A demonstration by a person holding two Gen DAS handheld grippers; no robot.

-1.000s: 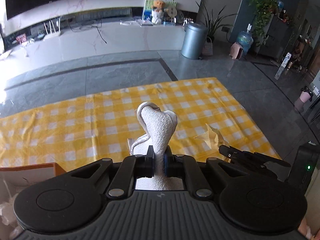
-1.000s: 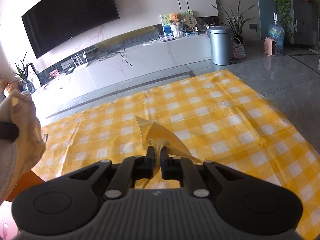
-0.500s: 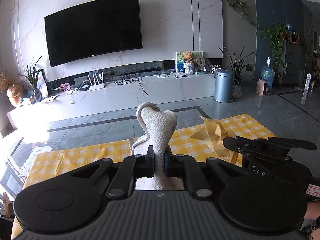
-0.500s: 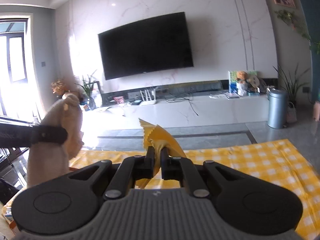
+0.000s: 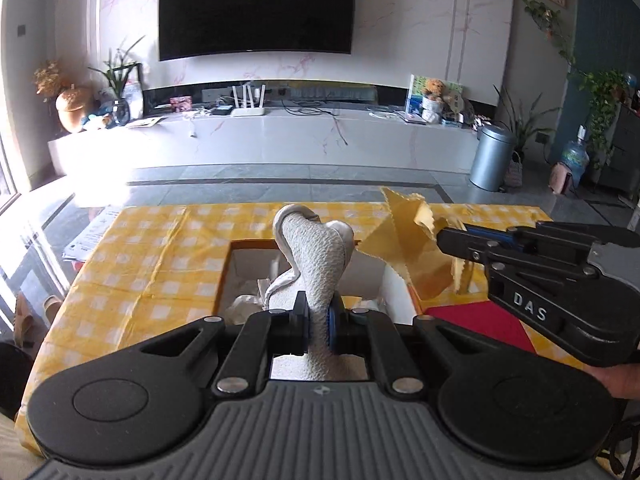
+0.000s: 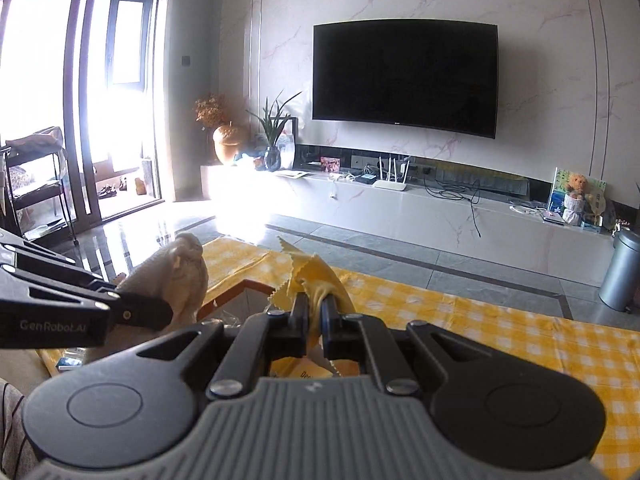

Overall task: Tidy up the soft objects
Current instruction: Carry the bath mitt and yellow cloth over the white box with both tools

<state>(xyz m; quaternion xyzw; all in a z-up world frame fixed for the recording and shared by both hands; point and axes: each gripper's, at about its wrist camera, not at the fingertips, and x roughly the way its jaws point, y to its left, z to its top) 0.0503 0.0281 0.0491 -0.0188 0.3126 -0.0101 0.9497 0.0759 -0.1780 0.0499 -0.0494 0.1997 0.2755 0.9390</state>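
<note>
In the left wrist view, a yellow checked cloth (image 5: pixel 132 268) covers the surface at the far left, with an open cardboard box (image 5: pixel 240 264) set into the middle of it — white items lie in its bottom. Directly over the box, the left gripper (image 5: pixel 318 322) is clenched on a white textured towel (image 5: pixel 316 252), whose bunched end stands up beyond the fingers. Just right of that, a yellow cloth with pinked edges (image 5: pixel 408 248) hangs over the box's right wall, pinched in the right gripper (image 5: pixel 444 238), which reaches in from the right edge. A red patch (image 5: pixel 480 322) lies beneath it on the near right.

In the right wrist view, the left gripper (image 6: pixel 160 314) enters from the left holding the white towel (image 6: pixel 176 280), and the right gripper (image 6: pixel 316 316) at centre is clamped tight on the yellow cloth (image 6: pixel 308 276) — its zigzag edges fan out past the fingertips. The box rim (image 6: pixel 224 300) shows between the two. A television (image 6: pixel 404 76) hangs on the far wall, and a grey bin (image 6: pixel 622 272) stands at the far right.
</note>
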